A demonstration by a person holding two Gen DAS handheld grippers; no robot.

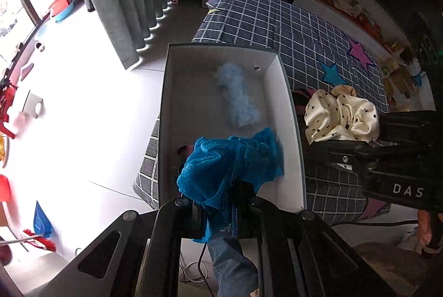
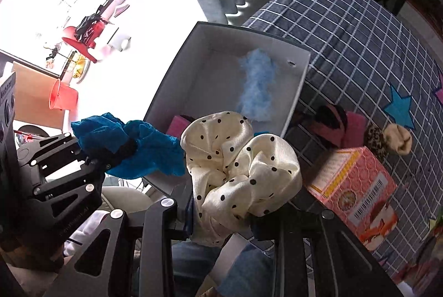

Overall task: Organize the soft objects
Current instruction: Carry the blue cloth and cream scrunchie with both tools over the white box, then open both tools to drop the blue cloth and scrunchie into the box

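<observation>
Carry step: left tool [image 1: 221,202] clamps blue scrunchie [image 1: 229,164], right tool [image 2: 224,216] clamps dotted scrunchie [image 2: 241,172]. Next: release both into box [image 1: 288,92].

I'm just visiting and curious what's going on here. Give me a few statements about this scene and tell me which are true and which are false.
1. The left gripper is clamped on a blue scrunchie. True.
2. The right gripper is empty. False: it holds a cream polka-dot scrunchie.
3. A fluffy light-blue item lies inside the open box. True.
4. The box sits on a bare wooden table. False: it rests on a checked blue bedcover.
5. A pink carton lies on the bedcover outside the box. True.
</observation>
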